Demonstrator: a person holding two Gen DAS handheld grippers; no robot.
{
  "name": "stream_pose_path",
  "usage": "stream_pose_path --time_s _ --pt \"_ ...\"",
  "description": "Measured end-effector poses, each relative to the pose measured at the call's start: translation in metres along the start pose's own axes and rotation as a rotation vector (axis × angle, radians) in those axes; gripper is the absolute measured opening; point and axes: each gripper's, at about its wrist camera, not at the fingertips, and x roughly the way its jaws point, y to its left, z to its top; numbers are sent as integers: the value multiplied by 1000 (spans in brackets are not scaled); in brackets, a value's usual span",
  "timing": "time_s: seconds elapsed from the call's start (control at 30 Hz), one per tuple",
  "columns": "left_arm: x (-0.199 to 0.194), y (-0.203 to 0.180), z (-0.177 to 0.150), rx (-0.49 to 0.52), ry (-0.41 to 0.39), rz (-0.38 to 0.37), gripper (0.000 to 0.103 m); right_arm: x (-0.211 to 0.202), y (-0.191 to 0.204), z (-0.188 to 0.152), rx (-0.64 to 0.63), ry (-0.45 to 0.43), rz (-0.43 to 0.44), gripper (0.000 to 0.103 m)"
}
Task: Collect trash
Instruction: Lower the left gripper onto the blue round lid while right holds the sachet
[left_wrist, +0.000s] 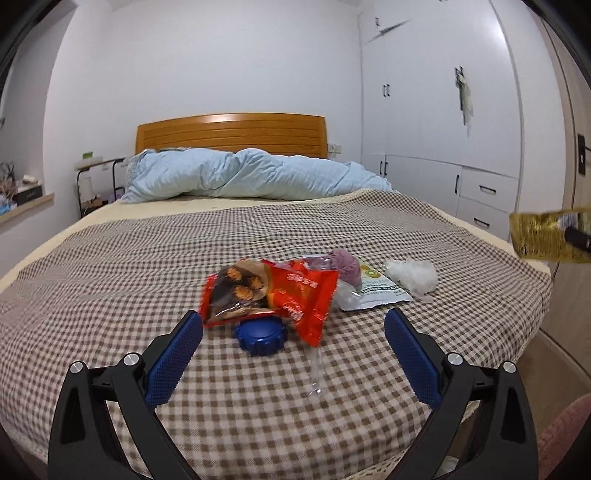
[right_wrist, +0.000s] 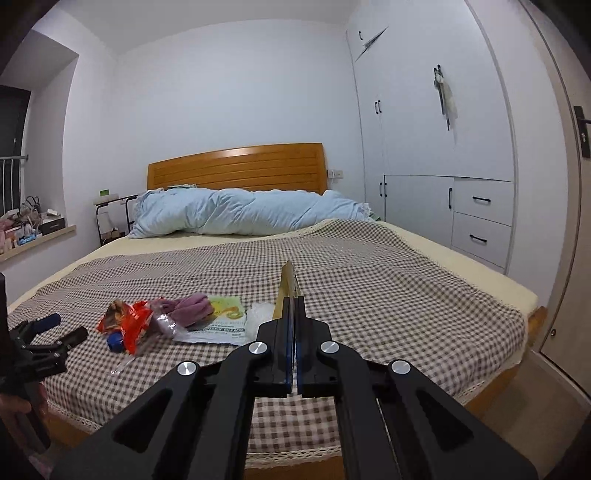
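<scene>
1. The bed (left_wrist: 110, 280) fills the room before you, its checked cover (right_wrist: 369, 280) spread to the foot edge, a pale blue quilt (left_wrist: 240, 177) bunched along the wooden headboard (left_wrist: 231, 133) at the far end.
2. White wardrobe doors and drawers (right_wrist: 476, 218) line the wall along the bed's right edge.
3. Your left gripper (left_wrist: 293, 317) hangs low over the foot of the bed, jaws wide apart and empty, its blue pads framing the litter just ahead.
4. Your right gripper (right_wrist: 294, 301) is pressed together on a gold wrapper (left_wrist: 543, 236), held in the air off the bed's right edge; in the right wrist view the wrapper shows edge-on, standing up from between the fingers.
5. The trash pile sits near the foot edge, about midway across the cover.
6. A red snack bag (left_wrist: 273, 291) lies crumpled at the pile's near left, closest to your left gripper.
7. A white and green packet (left_wrist: 376, 291) lies flat to the right of the red bag.
8. A crumpled white plastic wad (left_wrist: 412, 275) rests at the packet's right corner, the rightmost piece.
9. A purple bundle (right_wrist: 188, 308) sits behind the red bag, partly on the packet.
10. A blue ridged cap (left_wrist: 260, 336) lies on the cover, tucked partly under the red bag's near edge.
11. A strip of clear film (left_wrist: 317, 373) trails from the red bag toward the foot edge.
</scene>
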Motion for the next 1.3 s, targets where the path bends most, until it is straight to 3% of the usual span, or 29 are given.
stream_pose_path --time_s 0.43,0.6,1.03,1.3 --pt "10 33 -6 -156 54 -82 96 26 21 -22 -35 -32 25 1" --pt "17 32 -7 -161 76 -96 96 56 17 -33 -16 44 76 1" --pt "25 35 -8 -178 117 -116 95 67 16 -32 -37 20 32 1" --pt "44 23 -19 -135 202 -85 96 66 11 -34 -24 32 29 1"
